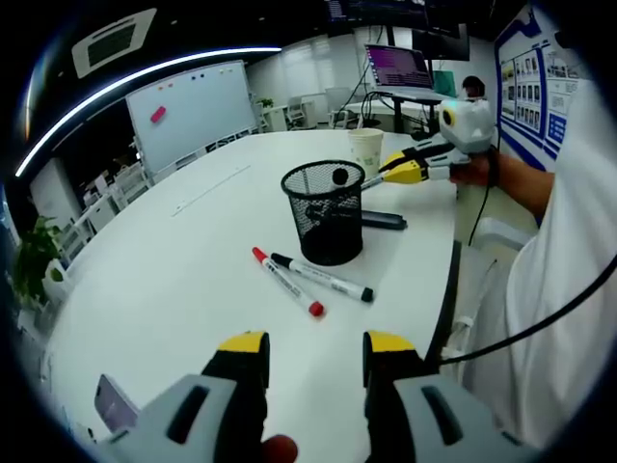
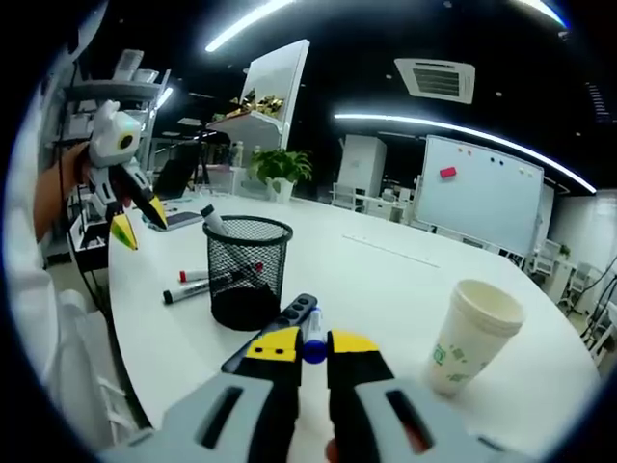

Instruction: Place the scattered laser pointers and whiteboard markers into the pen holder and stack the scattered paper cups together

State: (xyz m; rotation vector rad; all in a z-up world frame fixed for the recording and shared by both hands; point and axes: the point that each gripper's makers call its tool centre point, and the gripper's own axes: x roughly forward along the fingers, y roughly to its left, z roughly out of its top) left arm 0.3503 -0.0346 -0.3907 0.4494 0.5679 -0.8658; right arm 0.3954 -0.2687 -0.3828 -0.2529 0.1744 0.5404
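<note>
Right gripper (image 2: 315,345) low over table (image 2: 405,289), jaws pinching blue-capped marker (image 2: 313,339)

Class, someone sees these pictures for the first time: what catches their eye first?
The black mesh holder stands mid-table with one marker already in it. Two markers lie loose beside it, one red-capped, one black. The right tool pinches a blue-tipped pen, with a paper cup close by.

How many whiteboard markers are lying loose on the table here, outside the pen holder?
2: a red-capped marker and a black-capped marker, side by side on the white table just in front of the mesh pen holder. Another pen stands inside the holder; more may be hidden.
</note>
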